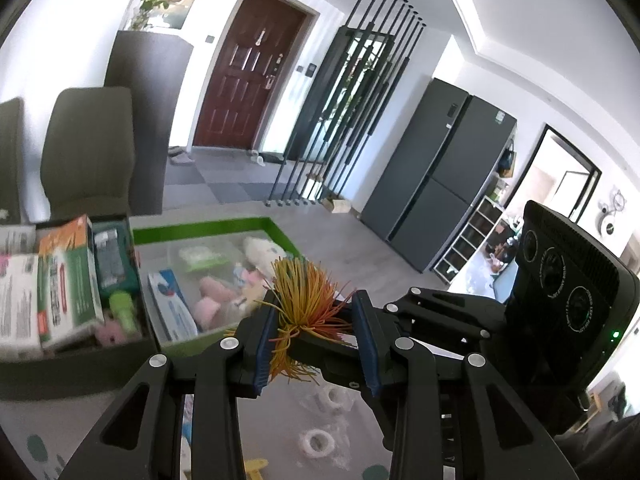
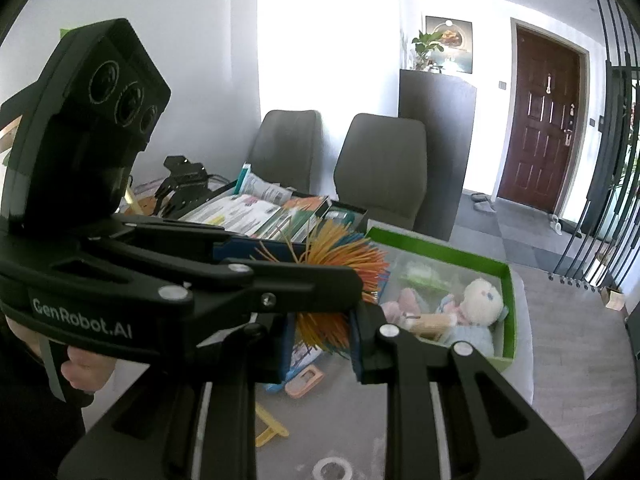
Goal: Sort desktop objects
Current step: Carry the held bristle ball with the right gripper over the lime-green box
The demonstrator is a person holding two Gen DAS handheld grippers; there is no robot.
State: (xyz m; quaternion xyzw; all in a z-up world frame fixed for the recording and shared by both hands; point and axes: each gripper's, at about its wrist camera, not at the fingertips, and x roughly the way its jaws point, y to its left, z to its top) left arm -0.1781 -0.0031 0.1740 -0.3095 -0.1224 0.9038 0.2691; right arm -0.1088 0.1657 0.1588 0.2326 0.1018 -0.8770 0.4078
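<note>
Both grippers pinch one stringy ball (image 1: 310, 304): the left gripper (image 1: 316, 344) nearly closed on it at frame centre, the right gripper (image 2: 320, 320) nearly closed on it too. Keep both grips steady and carry it over the green bin (image 1: 208, 229). Only the right view shows a hand (image 2: 86, 370) and the doll's (image 2: 478, 300) face.
</note>
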